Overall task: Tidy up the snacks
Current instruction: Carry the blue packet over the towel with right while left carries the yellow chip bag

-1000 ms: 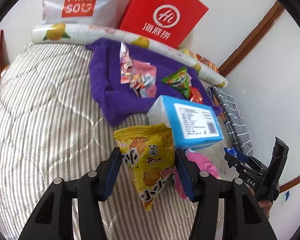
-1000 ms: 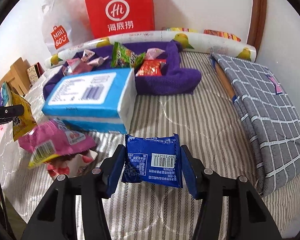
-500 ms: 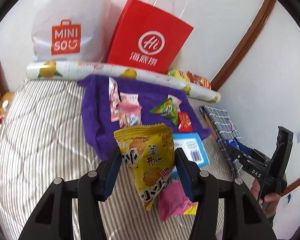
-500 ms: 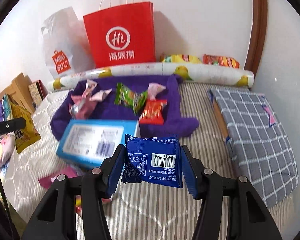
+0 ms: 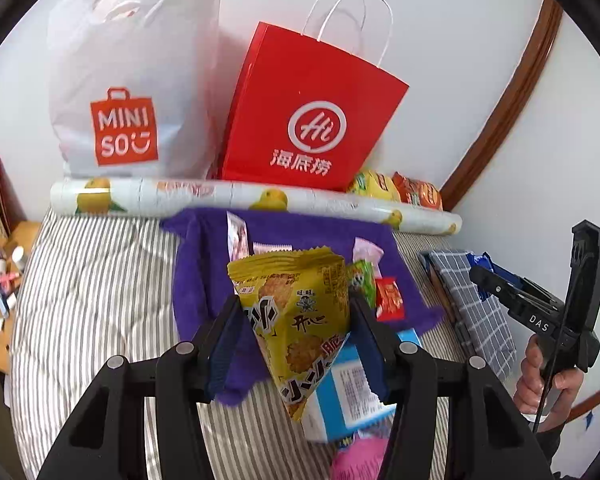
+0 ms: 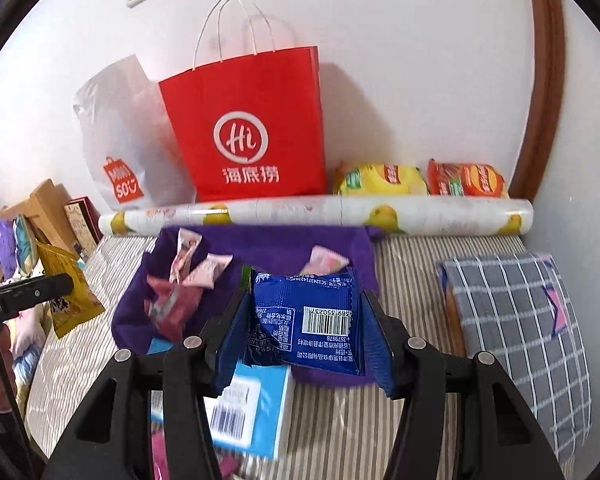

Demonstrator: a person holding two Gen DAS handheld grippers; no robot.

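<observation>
Both tools have risen off the striped bed, the left tool clamping the yellow foil cracker packet and the right tool the blue plastic snack packet, now above the purple towel, probably ready for sorting.

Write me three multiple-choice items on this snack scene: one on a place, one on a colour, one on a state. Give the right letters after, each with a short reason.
1. Where does the red paper bag stand?
A. Against the wall, behind the fruit-print roll
B. On the grey checked cushion
C. On the purple cloth

2. What colour is the packet in the right gripper?
A. Green
B. Blue
C. Yellow

3. How is the left gripper?
A. Open and bare
B. Shut on a yellow snack packet
C. Shut on the light blue box

Answers:
1 A, it stands by the white bag, beyond the roll.
2 B, the blue packet with a barcode sits between its pads.
3 B, both pads press the packet.
</observation>
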